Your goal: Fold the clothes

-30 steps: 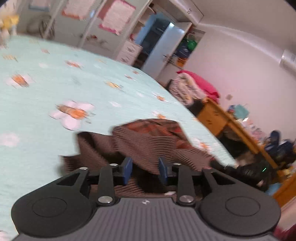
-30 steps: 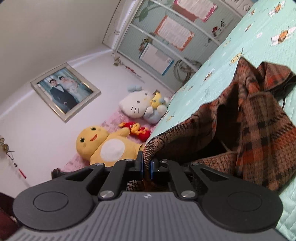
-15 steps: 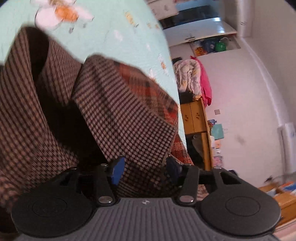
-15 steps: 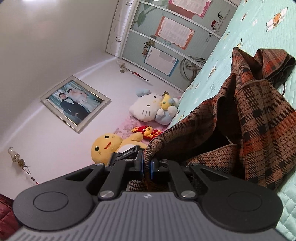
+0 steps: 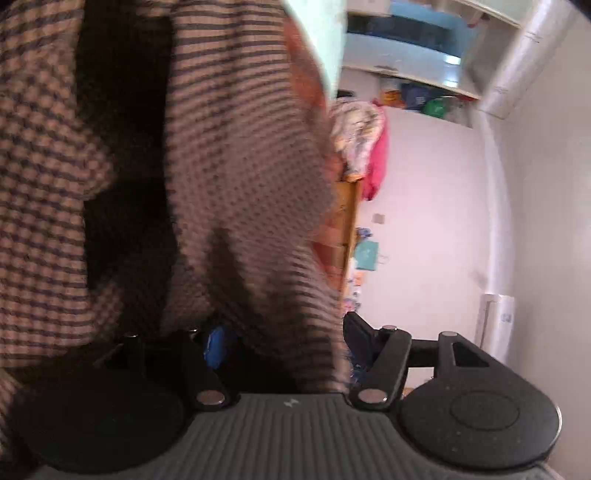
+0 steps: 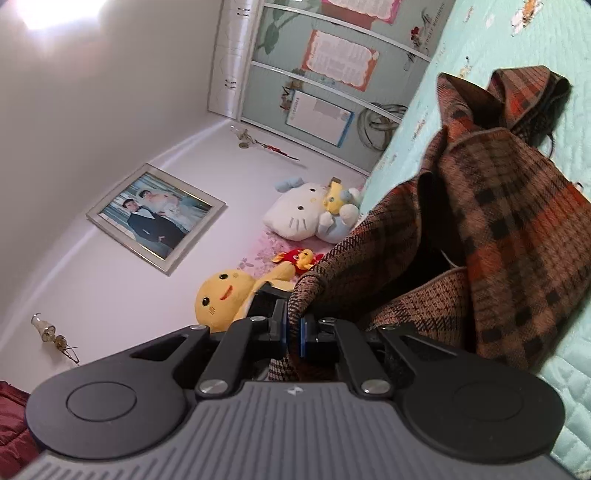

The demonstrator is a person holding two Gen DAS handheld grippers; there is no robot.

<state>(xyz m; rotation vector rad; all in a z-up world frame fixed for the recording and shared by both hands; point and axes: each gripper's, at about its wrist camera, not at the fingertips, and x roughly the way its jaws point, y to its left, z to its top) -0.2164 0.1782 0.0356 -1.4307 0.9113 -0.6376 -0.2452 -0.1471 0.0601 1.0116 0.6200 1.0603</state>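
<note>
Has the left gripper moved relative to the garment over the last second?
Yes. The left gripper moved forward into the brown checked garment, which now fills most of the view and hides the bedspread.

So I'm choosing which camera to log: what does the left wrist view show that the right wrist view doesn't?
Only the left wrist view: the left gripper, open with houndstooth cloth between its fingers, and a wooden cabinet.

Only the right wrist view: the right gripper shut on a fabric edge, plush toys, a framed photo.

Both: the brown plaid garment and the mint bedspread.
</note>
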